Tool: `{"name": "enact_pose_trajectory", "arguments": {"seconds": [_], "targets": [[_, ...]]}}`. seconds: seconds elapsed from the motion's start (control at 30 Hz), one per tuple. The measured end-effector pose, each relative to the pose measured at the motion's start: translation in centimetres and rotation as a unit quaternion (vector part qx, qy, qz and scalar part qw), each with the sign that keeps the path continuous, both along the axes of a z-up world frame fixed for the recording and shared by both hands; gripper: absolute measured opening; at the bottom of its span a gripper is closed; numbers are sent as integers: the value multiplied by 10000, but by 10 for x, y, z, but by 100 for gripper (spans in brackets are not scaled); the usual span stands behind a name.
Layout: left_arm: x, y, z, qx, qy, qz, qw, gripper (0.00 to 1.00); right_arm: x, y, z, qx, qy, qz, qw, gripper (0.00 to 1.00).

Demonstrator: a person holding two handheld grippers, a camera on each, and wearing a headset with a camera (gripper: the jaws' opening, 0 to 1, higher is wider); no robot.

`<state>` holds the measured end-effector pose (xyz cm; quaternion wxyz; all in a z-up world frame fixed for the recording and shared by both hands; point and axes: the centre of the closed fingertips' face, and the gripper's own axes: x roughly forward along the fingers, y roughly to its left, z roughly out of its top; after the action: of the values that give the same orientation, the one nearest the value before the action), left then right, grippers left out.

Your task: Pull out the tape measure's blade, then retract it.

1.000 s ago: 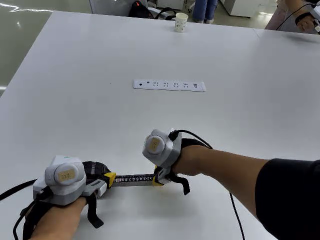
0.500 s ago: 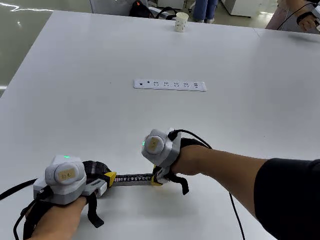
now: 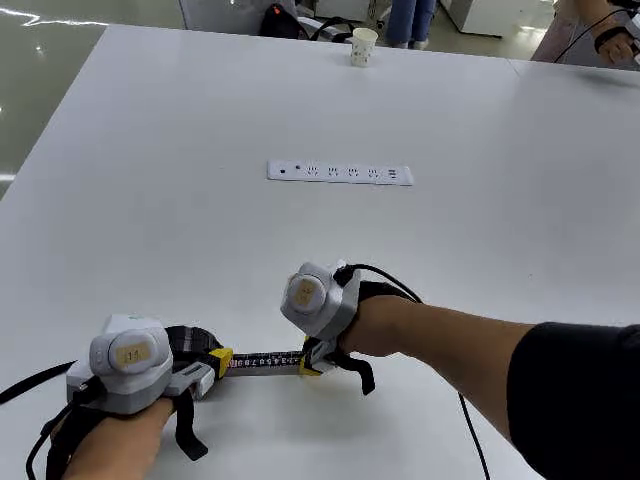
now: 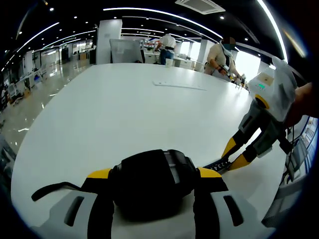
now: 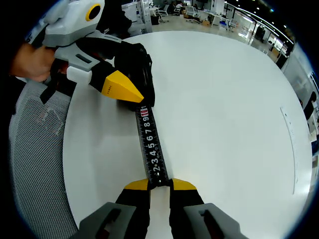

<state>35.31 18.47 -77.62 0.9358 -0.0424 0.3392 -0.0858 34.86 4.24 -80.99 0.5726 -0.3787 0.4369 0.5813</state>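
Head view: the tape measure (image 3: 188,341), a black case, was held at the near-L part of the white table (image 3: 200,150), clamped betw. the yellow-tipped jaws of the left gripper (image 3: 212,358). Its blade (image 3: 262,358) was drawn out a short way to the R, low along the tabletop. The blade's end was pinched by the right gripper (image 3: 310,366). A white power strip (image 3: 340,172) lay mid-table, well apart from both grippers. A paper cup (image 3: 363,44) stood near the far edge.

Left gripper view: the 2 jaws were closed on the case, 1 on each side, w/ the case sitting betw. the yellow tips. A black strap (image 4: 50,191) trailed off to the L over the table. The right gripper was seen at the R, its yellow tips set on the blade's end.

Right gripper view: the 2 jaws were shut tight on the blade tip. The blade ran straight up to the case, w/ digits 2 to 9 readable on it. The case was held at upper L by the left gripper. A grey mesh surface (image 5: 35,149) was seen beyond the table edge at L.
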Motion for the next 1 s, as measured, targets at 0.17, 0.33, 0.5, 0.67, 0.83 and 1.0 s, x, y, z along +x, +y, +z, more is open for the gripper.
{"name": "enact_pose_trajectory", "arguments": {"seconds": [0.17,0.33,0.5,0.67,0.83,1.0], "targets": [[0,0,0,-2,6,-1,10000,60,-1,2,0,10,-1,26,10000,10],[-1,0,-1,-2,23,-13,10000,60,-1,3,1,12,-14,-14,10000,10],[-1,0,-1,-6,13,-12,10000,60,-1,4,1,20,-8,-7,10000,10],[-1,0,-1,-7,8,-14,10000,60,-1,6,1,13,13,6,10000,10],[-1,0,-1,-10,29,-5,10000,60,-1,7,1,42,36,-22,10000,10],[-1,-1,-1,-37,2,-21,10000,60,-1,9,0,46,4,22,10000,10]]}}
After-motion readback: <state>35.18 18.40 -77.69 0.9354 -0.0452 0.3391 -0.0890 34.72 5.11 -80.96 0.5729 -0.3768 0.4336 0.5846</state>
